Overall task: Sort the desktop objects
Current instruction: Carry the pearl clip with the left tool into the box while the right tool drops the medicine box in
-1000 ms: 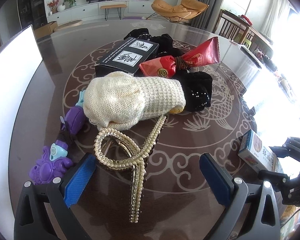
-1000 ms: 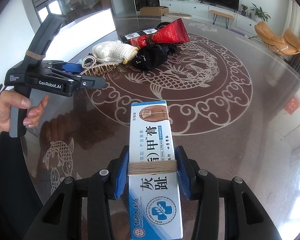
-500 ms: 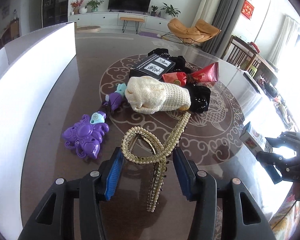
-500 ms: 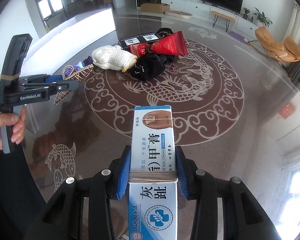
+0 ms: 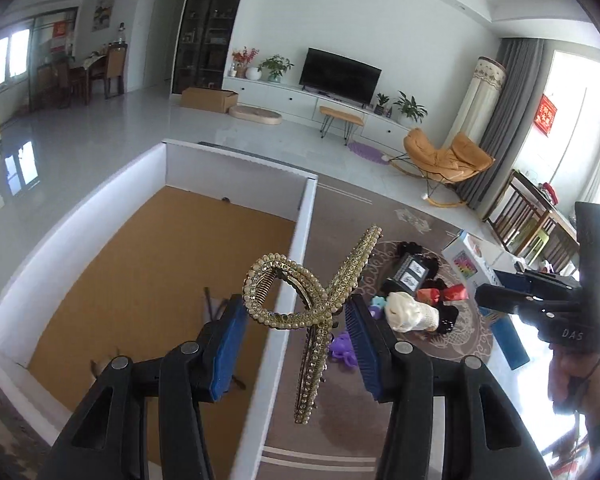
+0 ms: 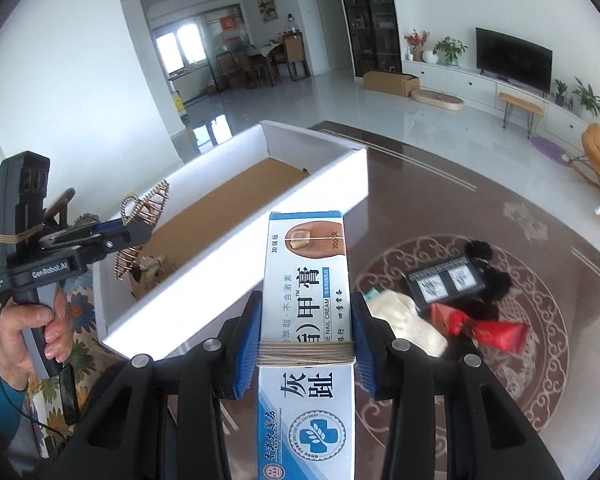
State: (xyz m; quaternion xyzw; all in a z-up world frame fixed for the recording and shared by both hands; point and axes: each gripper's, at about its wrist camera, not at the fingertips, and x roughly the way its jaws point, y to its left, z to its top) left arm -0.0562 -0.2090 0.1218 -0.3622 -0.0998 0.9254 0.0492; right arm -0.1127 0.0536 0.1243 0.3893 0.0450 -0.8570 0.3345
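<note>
My left gripper (image 5: pixel 294 312) is shut on a gold pearl hair clip (image 5: pixel 320 292), which hangs in the air over the right wall of a white box (image 5: pixel 300 248) with a brown floor. In the right wrist view the same hair clip (image 6: pixel 140 208) sits in the left gripper (image 6: pixel 128 228) above the white box (image 6: pixel 236 248). My right gripper (image 6: pixel 306 308) is shut on a blue and white nail cream box (image 6: pixel 306 272), lifted above the table beside the white box. The right gripper (image 5: pixel 496 284) shows at the right of the left wrist view.
On the patterned table lie a cream knitted piece (image 6: pixel 412 320), a black box (image 6: pixel 444 284), a red packet (image 6: pixel 488 330), black cloth (image 6: pixel 496 280) and a purple toy (image 5: pixel 342 350). A small item (image 6: pixel 152 268) lies inside the white box. A hand (image 6: pixel 32 328) holds the left gripper.
The left jaws closed on the hair clip and lifted it off the table. Both grippers rose with their things and swung left, over and beside the white box.
</note>
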